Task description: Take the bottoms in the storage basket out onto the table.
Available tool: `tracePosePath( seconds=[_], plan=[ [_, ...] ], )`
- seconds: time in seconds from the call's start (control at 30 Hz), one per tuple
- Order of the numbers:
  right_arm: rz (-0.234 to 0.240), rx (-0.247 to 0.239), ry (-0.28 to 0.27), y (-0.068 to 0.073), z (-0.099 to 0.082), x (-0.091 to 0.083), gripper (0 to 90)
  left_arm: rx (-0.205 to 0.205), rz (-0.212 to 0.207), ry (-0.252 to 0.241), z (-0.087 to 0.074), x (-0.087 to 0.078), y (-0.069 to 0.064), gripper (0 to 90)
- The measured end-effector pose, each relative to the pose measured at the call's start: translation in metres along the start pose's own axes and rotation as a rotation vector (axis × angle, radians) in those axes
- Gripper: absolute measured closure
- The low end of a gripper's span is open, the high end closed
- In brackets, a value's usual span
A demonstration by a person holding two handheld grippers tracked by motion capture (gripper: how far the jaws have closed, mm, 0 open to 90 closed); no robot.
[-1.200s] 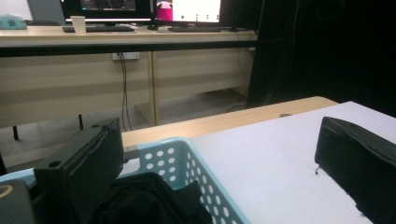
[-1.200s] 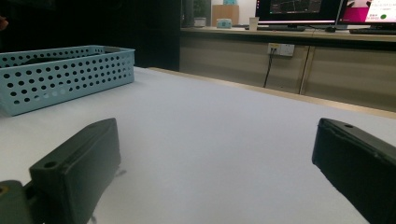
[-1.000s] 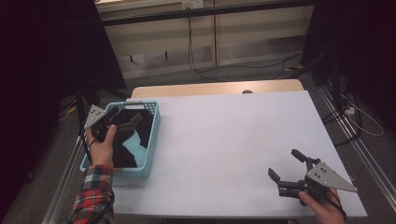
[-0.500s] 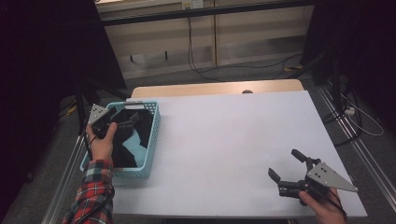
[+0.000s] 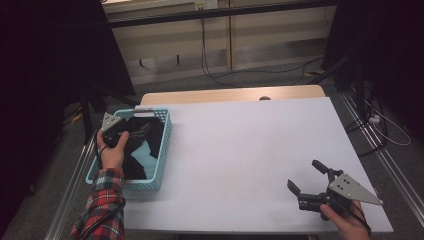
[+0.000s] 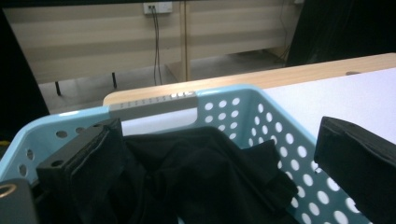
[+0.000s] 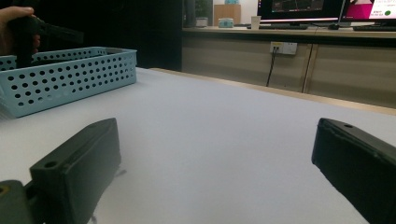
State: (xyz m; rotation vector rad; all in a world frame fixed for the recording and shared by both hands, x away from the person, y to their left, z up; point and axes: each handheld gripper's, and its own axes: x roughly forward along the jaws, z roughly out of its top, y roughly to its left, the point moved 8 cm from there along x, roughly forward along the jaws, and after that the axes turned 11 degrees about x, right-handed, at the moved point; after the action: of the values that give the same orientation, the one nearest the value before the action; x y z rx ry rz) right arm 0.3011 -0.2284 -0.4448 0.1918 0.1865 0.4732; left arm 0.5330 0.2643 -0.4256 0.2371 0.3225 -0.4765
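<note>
Left claw (image 5: 134, 134) wide open over crumpled black cloth (image 6: 196, 177) in perforated light-blue plastic basket (image 5: 162, 150), left of frame, gripping nothing — could snag a basket wall and drag it.

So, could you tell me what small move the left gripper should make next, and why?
Probably lower the left gripper a little and close it on the black cloth. Its jaws stand open just above the cloth in the blue basket, gripping nothing yet.
</note>
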Motion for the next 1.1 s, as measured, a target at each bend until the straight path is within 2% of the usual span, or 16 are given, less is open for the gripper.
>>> tracePosePath(
  seconds=[0.33,0.4,0.67,0.7,0.77,0.9,0.97,1.1],
  plan=[
    [0.005,0.001,0.003,0.0,-0.001,0.0,0.6,0.002,-0.002,0.07,-0.012,0.01,0.002,2.4],
    [0.005,0.0,0.002,0.0,-0.001,0.0,0.6,0.017,0.005,0.098,-0.017,0.011,0.003,2.4],
    [0.005,0.004,0.002,0.0,-0.001,0.0,0.6,0.017,0.01,0.123,-0.022,0.015,0.007,2.5],
    [0.006,0.002,0.003,0.0,-0.001,0.0,0.6,0.02,0.012,0.141,-0.025,0.015,0.008,2.5],
    [0.006,0.003,0.005,0.0,-0.001,0.0,0.6,0.015,0.014,0.16,-0.03,0.016,0.01,2.5],
    [0.007,0.004,0.003,0.0,-0.001,0.0,0.6,-0.021,0.033,0.198,-0.039,0.016,0.014,2.5],
    [0.009,0.005,0.005,0.001,-0.001,0.0,0.6,-0.033,0.024,0.209,-0.042,0.016,0.014,3.0],
    [0.009,0.006,0.006,0.001,-0.002,0.0,0.6,-0.058,0.036,0.222,-0.047,0.017,0.016,3.0]
  ],
)
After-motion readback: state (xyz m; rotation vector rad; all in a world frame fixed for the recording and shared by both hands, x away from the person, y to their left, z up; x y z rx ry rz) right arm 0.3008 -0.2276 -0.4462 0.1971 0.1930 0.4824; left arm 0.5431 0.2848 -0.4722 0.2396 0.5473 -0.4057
